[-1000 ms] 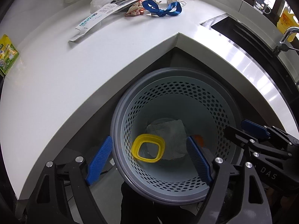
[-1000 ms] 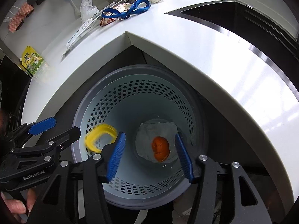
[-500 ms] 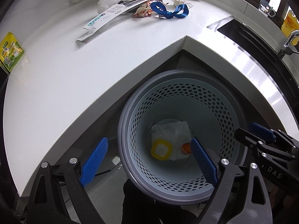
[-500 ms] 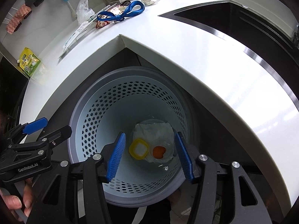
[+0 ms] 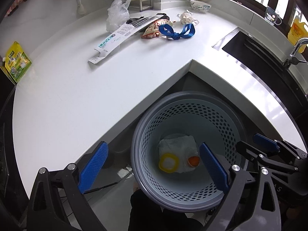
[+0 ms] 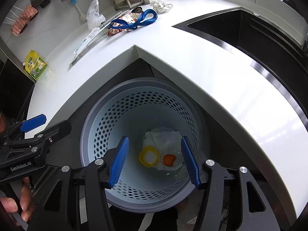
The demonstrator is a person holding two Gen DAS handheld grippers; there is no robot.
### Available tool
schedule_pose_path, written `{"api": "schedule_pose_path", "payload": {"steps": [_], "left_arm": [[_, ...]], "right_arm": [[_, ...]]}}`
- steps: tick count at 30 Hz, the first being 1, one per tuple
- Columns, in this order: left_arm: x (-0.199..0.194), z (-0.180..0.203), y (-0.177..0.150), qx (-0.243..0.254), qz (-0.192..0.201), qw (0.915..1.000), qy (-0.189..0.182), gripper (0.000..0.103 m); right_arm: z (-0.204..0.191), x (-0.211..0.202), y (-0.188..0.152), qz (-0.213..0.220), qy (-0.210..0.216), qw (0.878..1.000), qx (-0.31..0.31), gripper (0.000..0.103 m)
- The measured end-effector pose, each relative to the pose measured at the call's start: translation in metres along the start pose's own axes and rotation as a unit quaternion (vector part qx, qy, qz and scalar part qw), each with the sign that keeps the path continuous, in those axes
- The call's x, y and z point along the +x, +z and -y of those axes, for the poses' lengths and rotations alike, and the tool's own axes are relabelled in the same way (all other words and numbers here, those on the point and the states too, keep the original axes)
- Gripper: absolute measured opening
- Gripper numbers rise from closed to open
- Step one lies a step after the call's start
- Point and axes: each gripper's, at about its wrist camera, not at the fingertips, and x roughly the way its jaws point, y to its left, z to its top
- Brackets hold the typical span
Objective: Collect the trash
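Above the perforated bin [image 5: 189,154], the left gripper [image 5: 152,166] is opening with nothing between its fingers, and the right gripper [image 6: 154,161] is also released and empty; a yellow ring [image 5: 168,162] lies on the bin floor. Next, lift clear of the rim toward the tabletop [image 5: 77,96], where a blue strap [image 5: 176,31], carton sleeve [image 5: 117,40] and crumpled paper [image 5: 186,17] lie close together, so pick them singly.
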Motion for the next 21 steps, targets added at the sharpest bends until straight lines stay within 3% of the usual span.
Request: {"api": "schedule_pose_path", "payload": {"steps": [13,21], "left_arm": [[-0.03,-0.033,0.058,0.006,0.058,0.9982,0.008,0.096],[-0.021,-0.057,0.091,0.017,0.076,0.9969,0.01,0.096]], "right_arm": [[-0.017,-0.026,0.054,0.061,-0.005,0.998,0.001,0.061],[-0.027,-0.015,0.095,0.093,-0.019,0.995,-0.023,0.066]]}}
